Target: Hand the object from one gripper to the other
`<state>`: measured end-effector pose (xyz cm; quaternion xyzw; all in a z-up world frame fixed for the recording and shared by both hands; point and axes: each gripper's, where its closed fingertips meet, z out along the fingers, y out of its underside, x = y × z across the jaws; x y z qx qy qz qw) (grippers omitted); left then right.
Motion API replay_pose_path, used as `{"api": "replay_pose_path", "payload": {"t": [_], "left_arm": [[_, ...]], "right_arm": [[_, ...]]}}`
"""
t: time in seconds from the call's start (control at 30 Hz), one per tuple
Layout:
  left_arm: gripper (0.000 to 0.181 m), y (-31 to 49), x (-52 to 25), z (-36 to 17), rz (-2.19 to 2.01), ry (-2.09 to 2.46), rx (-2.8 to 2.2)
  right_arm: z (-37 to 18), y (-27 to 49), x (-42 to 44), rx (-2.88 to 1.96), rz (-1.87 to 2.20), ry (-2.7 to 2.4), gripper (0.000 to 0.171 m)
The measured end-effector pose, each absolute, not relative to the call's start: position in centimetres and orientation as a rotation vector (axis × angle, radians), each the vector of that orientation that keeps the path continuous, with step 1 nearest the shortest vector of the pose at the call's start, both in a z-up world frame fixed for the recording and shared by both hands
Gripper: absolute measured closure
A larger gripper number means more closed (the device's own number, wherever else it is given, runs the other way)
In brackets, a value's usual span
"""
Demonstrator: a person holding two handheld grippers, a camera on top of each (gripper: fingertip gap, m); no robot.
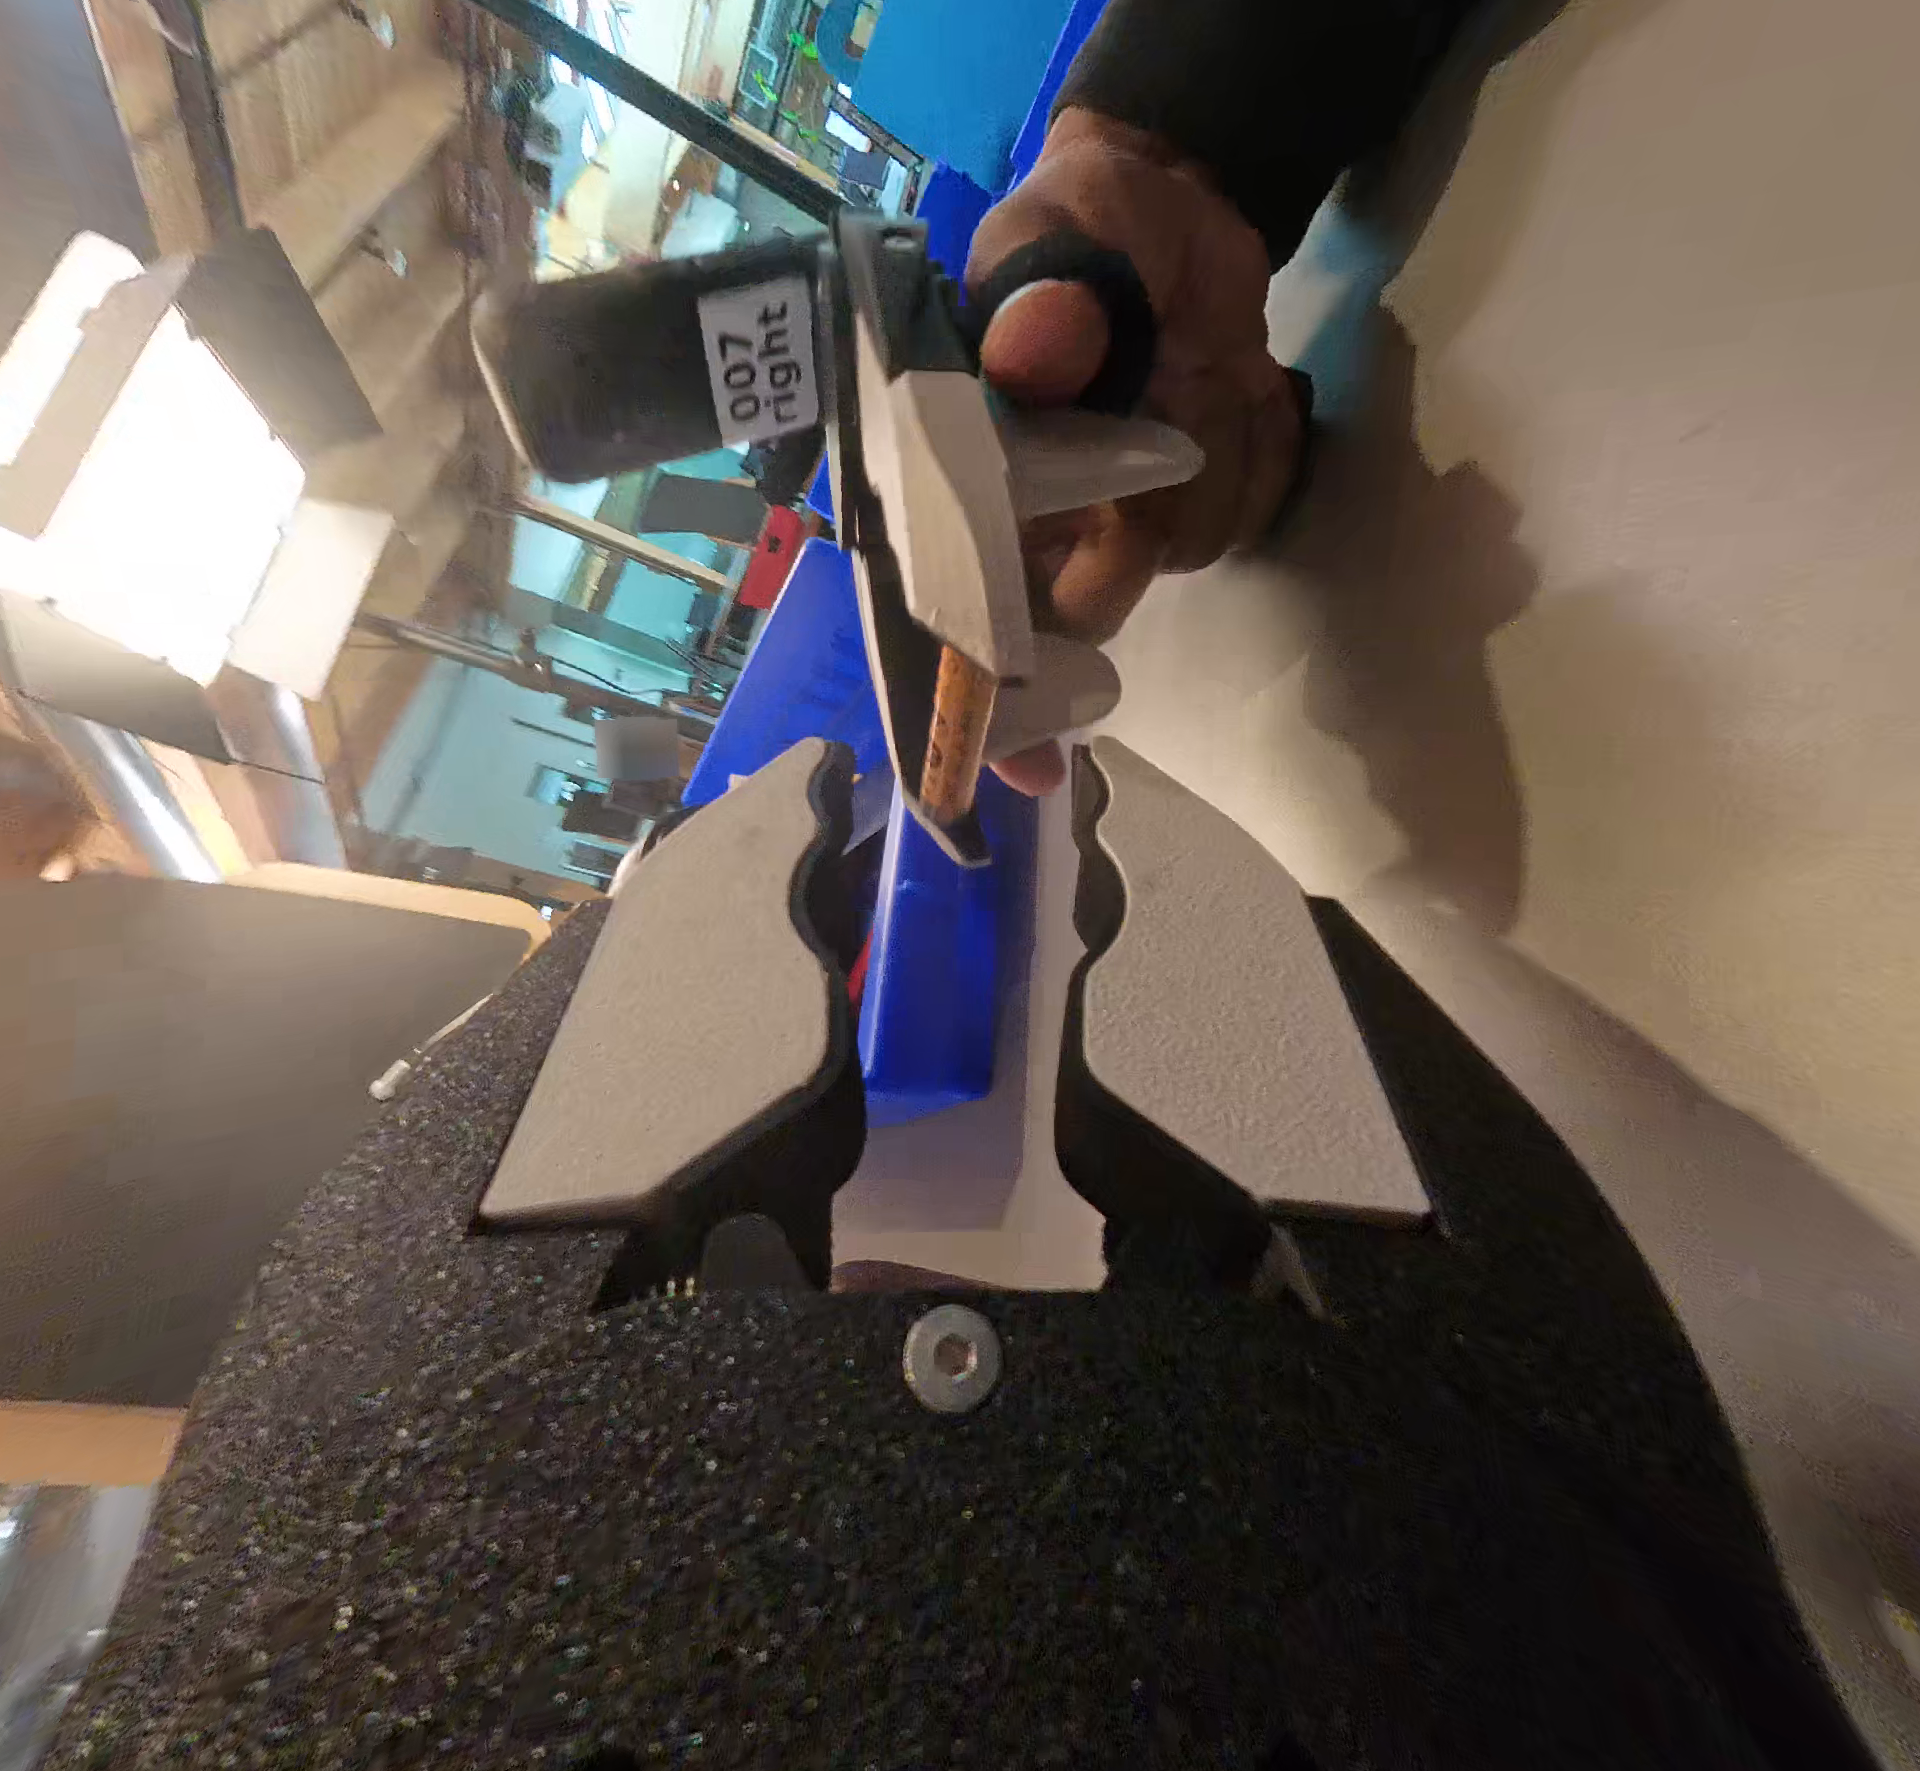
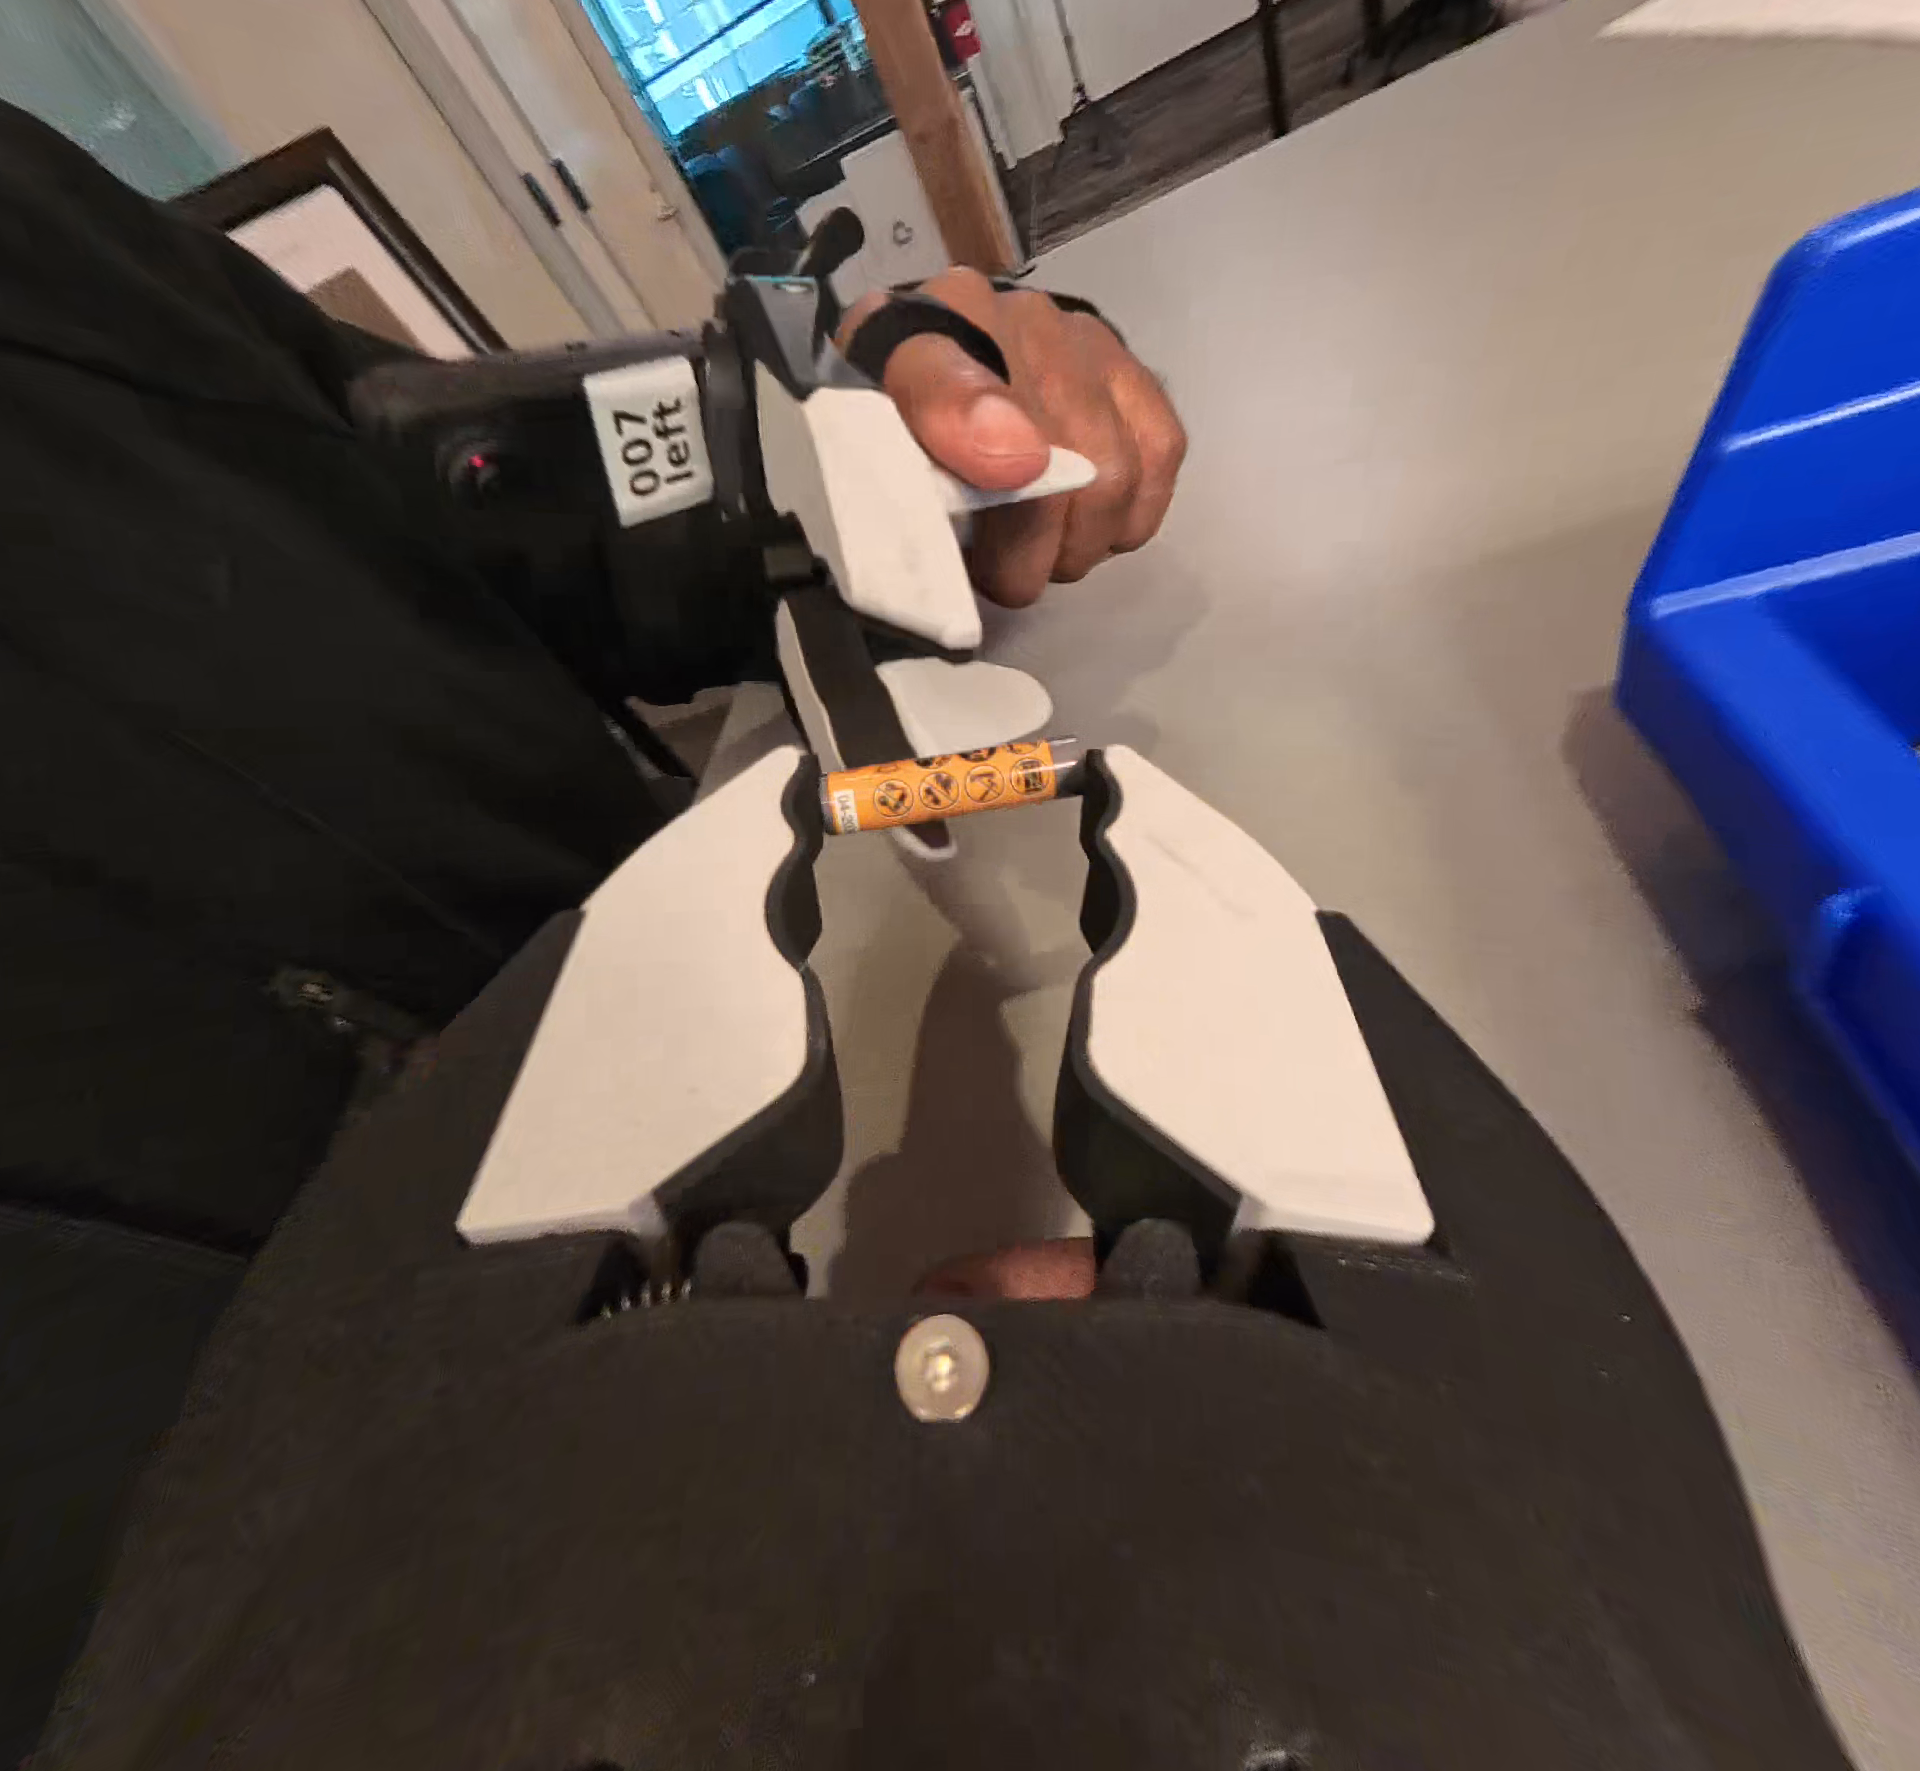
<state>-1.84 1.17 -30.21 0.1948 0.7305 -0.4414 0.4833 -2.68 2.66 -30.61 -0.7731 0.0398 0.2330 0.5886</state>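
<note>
Pale grey table (image 2: 1455, 474), office room behind with a window, doors and a wooden post (image 2: 904, 59). Blue bin (image 2: 1787, 599) sits on the table at right in the right wrist view; left wrist view shows it far, straight ahead past the fingers. Right gripper (image 2: 943, 786) clamps the small orange battery (image 2: 940, 794) end to end at its fingertips, lifted off the table. Left gripper (image 1: 951, 786) is parted, nothing in it, tips near the battery (image 1: 951, 734). Only the left wrist view shows the hand (image 1: 1132, 350) on the right gripper; only the right shows the battery label side.
</note>
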Motion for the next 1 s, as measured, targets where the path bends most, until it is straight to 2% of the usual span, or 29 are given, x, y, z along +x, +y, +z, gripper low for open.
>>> {"api": "replay_pose_path", "payload": {"t": [0.03,0.17,0.23,0.33,0.47,0.6,0.73,0.83,0.93,0.97,1.0], "left_arm": [[0.140,0.9,-1.9,-30.4,-1.057,1.764,0.491],[0.169,0.3,-2.1,-30.9,-1.026,1.749,0.504],[0.170,0.5,-1.5,-31.1,-1.066,1.839,0.411],[0.170,1.0,-0.2,-30.9,-1.212,1.995,0.133],[0.169,1.1,-0.2,-30.8,-1.618,2.271,-0.295],[0.169,0.5,-1.4,-30.7,-2.077,2.485,-0.745],[0.169,0.0,-2.5,-30.8,-2.284,2.584,-0.943],[0.169,-0.5,-3.2,-30.7,-2.345,2.633,-0.969],[0.169,-0.7,-3.0,-30.8,-2.331,2.617,-0.976],[0.166,-0.6,-2.5,-30.8,-2.294,2.582,-0.946],[0.154,-0.4,-2.0,-30.8,-2.232,2.539,-0.888]], "right_arm": [[-30.7,2.7,-3.1,-1.803,0.583,0.089,0.122],[-31.0,3.0,-4.3,-1.832,0.620,0.060,0.122],[-31.1,3.1,-3.8,-1.840,0.550,0.067,0.122],[-30.4,3.0,-1.7,-1.815,0.270,0.021,0.112],[-29.3,2.0,0.3,-1.770,-0.307,-0.223,0.106],[-29.8,2.1,-0.3,-1.748,-0.704,-0.504,0.103],[-30.1,2.8,-1.3,-1.721,-0.804,-0.593,0.105],[-30.5,2.8,-1.5,-1.731,-0.801,-0.604,0.116],[-30.8,2.8,-1.5,-1.758,-0.748,-0.584,0.119],[-30.8,2.8,-1.1,-1.782,-0.711,-0.539,0.120],[-30.9,2.7,-0.8,-1.806,-0.645,-0.476,0.121]]}}
